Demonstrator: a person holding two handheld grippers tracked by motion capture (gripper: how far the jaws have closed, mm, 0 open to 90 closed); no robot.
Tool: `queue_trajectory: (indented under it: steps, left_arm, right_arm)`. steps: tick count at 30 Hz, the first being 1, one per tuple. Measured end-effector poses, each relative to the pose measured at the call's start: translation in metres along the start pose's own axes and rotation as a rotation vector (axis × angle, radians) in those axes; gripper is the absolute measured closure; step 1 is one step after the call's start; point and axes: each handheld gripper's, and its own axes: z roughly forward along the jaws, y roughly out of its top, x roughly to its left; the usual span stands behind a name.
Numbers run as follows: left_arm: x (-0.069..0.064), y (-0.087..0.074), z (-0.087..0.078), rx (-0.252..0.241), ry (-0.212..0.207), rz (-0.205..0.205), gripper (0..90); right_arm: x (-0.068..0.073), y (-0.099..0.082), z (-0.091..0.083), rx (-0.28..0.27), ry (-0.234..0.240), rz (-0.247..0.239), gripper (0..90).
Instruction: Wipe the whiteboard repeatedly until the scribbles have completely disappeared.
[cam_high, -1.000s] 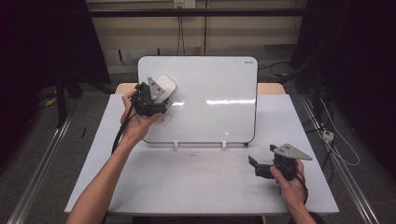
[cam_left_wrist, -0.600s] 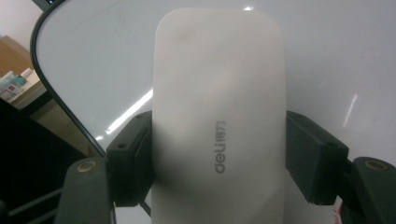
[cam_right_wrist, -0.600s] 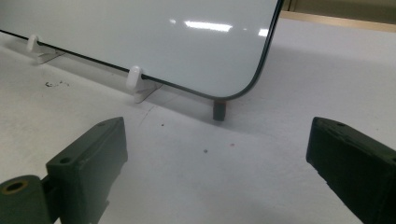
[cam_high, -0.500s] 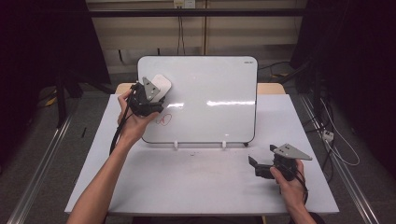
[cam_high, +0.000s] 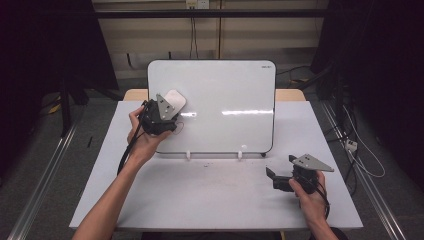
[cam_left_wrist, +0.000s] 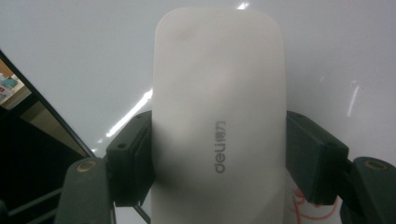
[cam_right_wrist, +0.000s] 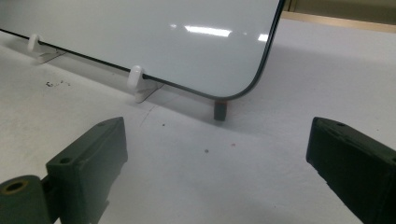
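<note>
Clamped between the jaws of the left gripper (cam_high: 161, 116) is a white eraser (cam_left_wrist: 218, 116), gripped across its width by both black pads and bearing a grey brand mark on its back. In the high view the eraser (cam_high: 173, 101) is seen pressed flat against the whiteboard (cam_high: 225, 90), at the board's left side, roughly at mid-height. A small red scribble (cam_left_wrist: 310, 209) is visible on the board just beside the eraser's lower right edge in the left gripper view; in the high view a faint mark (cam_high: 181, 125) is seen directly below the eraser. The whiteboard is propped tilted on small white clip feet (cam_right_wrist: 136, 78) on the white table (cam_high: 210, 200).

Farther right, the right gripper (cam_high: 280, 179) is held low over the table near the front edge, well apart from the board; its jaws stand wide with nothing between them.

The wiping step is judged to be in hand: the board is largely clean and the red marks remain to be removed. For the next move, the eraser would need to be kept flat on the surface and drawn downward over the scribble with steady pressure, so that the propped board is not pushed back off its feet.
</note>
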Motion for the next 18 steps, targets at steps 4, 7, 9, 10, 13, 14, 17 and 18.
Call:
queue_trajectory:
  steps: [4,7,9,10,13,14,17,18]
  left_arm:
    - [-0.010,-0.003,-0.001,0.010,-0.011,0.018,31.2]
    - [-0.018,-0.006,-0.002,0.018,-0.017,0.032,31.2]
    - [-0.024,-0.007,-0.003,0.025,-0.016,0.046,31.2]
    - [-0.026,-0.008,-0.003,0.027,-0.021,0.051,31.2]
    - [-0.030,-0.009,-0.003,0.023,-0.012,0.058,31.2]
    - [-0.029,-0.009,-0.003,0.025,-0.020,0.055,31.2]
    - [-0.031,-0.008,-0.004,0.026,-0.009,0.071,31.2]
    - [-0.029,-0.008,-0.003,0.021,-0.014,0.069,31.2]
  right_arm:
    - [0.000,0.000,0.000,0.000,0.001,-0.002,5.4]
    - [0.000,0.000,0.000,-0.001,0.000,-0.001,5.4]
    - [0.000,0.000,0.000,-0.001,0.000,0.002,5.4]
    - [0.000,0.000,0.000,-0.001,0.000,0.002,5.4]
    - [0.000,0.000,0.000,-0.002,0.000,-0.001,5.4]
    - [0.000,0.000,0.000,-0.002,0.000,-0.002,5.4]
    - [0.000,0.000,-0.001,-0.002,0.001,0.002,5.4]
    - [0.000,0.000,-0.001,-0.002,0.000,0.001,5.4]
